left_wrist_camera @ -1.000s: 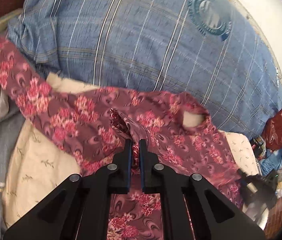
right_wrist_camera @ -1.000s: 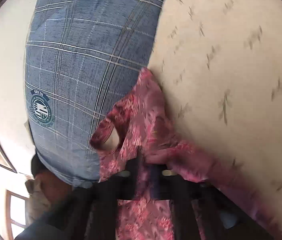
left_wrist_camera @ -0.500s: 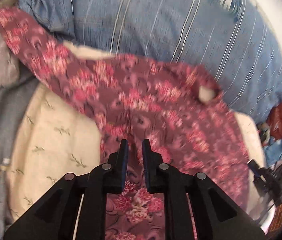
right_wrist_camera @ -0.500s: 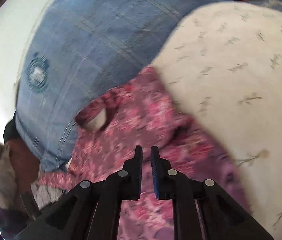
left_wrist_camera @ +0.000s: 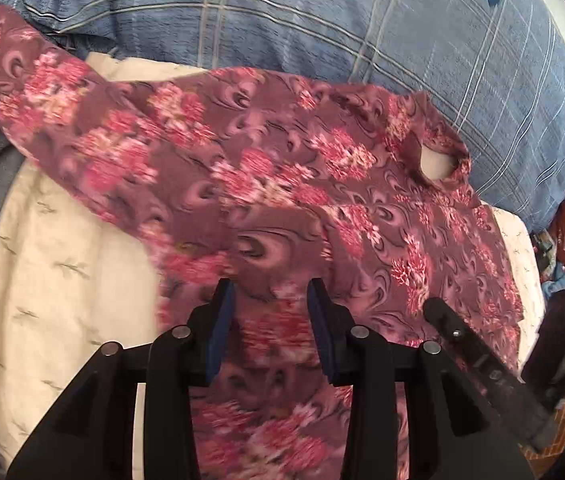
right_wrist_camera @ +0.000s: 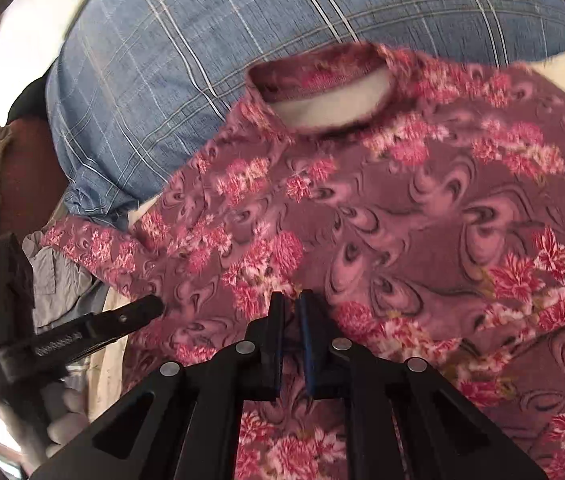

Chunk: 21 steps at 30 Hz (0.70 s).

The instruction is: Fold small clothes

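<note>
Floral top (left_wrist_camera: 290,184) spread flat on the cream bedsheet (left_wrist_camera: 62,264), both claws over it.

The maroon, pink-flowered garment lies with its neck opening (right_wrist_camera: 334,104) against the blue plaid pillow (left_wrist_camera: 362,24) and one sleeve stretched out to the far left in the left wrist view. The left claw (left_wrist_camera: 270,304) has just been opening; its jaws stand apart above the cloth, released, nothing pinched between them. The right claw (right_wrist_camera: 290,312) is nearly clenched, a thin gap between its fingers; whether any cloth sits in that gap I cannot tell.
</note>
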Available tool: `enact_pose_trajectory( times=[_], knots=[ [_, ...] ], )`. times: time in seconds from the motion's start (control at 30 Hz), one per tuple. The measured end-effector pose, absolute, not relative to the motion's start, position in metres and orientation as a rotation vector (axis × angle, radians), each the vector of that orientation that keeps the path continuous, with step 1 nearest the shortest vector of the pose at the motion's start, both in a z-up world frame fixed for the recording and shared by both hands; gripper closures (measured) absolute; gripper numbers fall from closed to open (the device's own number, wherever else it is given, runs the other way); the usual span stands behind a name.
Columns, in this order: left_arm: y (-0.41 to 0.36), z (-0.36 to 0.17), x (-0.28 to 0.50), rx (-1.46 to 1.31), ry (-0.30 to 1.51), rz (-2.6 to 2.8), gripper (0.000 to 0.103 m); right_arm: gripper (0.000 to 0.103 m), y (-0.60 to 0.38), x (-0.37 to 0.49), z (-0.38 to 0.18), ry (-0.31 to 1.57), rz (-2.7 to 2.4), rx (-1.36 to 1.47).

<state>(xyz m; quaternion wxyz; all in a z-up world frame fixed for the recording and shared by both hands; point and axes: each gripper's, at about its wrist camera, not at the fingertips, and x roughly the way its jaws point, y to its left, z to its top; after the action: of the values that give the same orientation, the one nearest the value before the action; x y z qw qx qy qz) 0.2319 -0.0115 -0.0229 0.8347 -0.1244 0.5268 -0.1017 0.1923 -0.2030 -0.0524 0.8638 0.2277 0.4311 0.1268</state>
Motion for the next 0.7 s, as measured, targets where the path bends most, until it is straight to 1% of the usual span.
enact_pose_trajectory(
  times=[0.07, 0.1, 0.13, 0.2, 0.37, 0.43, 0.6, 0.67, 0.7],
  knots=[
    [0.014, -0.01, 0.234, -0.266, 1.082, -0.173, 0.068, 0.094, -0.207, 0.189, -0.056, 0.883, 0.276, 0.512],
    [0.035, 0.0, 0.238, -0.28, 1.06, -0.133, 0.066, 0.094, -0.21, 0.188, -0.057, 0.878, 0.283, 0.53],
    [0.052, 0.007, 0.242, -0.299, 1.048, -0.1, 0.061, 0.094, -0.214, 0.187, -0.059, 0.871, 0.295, 0.558],
    [0.092, 0.02, 0.251, -0.353, 1.022, -0.01, 0.057, 0.094, -0.22, 0.184, -0.064, 0.86, 0.306, 0.591],
    [0.169, 0.042, 0.272, -0.414, 0.989, 0.194, 0.057, 0.094, -0.217, 0.186, -0.061, 0.849, 0.299, 0.58],
    [0.194, 0.049, 0.284, -0.449, 0.978, 0.262, 0.056, 0.094, -0.218, 0.185, -0.062, 0.846, 0.303, 0.591],
    [0.225, 0.043, 0.311, -0.523, 0.991, 0.328, 0.054, 0.094, -0.221, 0.185, -0.064, 0.841, 0.311, 0.61],
    [0.231, 0.044, 0.314, -0.582, 0.96, 0.324, 0.055, 0.094, -0.222, 0.185, -0.064, 0.839, 0.315, 0.618],
    [0.233, 0.046, 0.315, -0.601, 0.944, 0.316, 0.074, 0.094, -0.222, 0.185, -0.064, 0.838, 0.316, 0.621]
  ],
)
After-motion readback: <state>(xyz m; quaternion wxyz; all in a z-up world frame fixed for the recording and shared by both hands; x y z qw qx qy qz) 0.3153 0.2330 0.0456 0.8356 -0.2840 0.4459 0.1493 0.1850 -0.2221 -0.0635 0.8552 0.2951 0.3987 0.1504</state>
